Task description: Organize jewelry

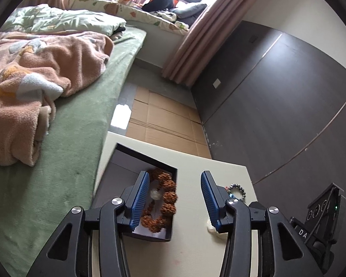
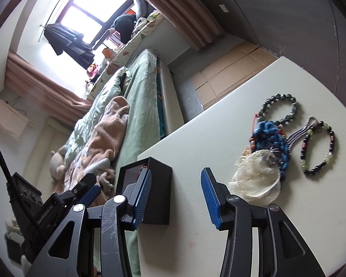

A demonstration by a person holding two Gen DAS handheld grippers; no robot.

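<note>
A black open box (image 1: 150, 234) stands on the cream table (image 1: 191, 249) and holds a brown rough-bead bracelet (image 1: 166, 198). My left gripper (image 1: 175, 200) is open and empty, hovering above the box's right edge. In the right wrist view the same box (image 2: 159, 189) stands left of centre. My right gripper (image 2: 176, 198) is open and empty, just right of the box. Loose jewelry lies to its right: a dark grey bead bracelet (image 2: 280, 109), a blue knotted piece (image 2: 271, 136), a black-and-green bead bracelet (image 2: 318, 147) and a translucent pouch (image 2: 256, 180).
A bed with a green sheet (image 1: 64, 161) and a peach blanket (image 1: 34, 73) runs along the table's left side. Flattened cardboard (image 1: 163, 120) lies on the floor beyond the table. A dark wall panel (image 1: 276, 106) stands to the right. A bead bracelet (image 1: 237, 190) lies by the left gripper's right finger.
</note>
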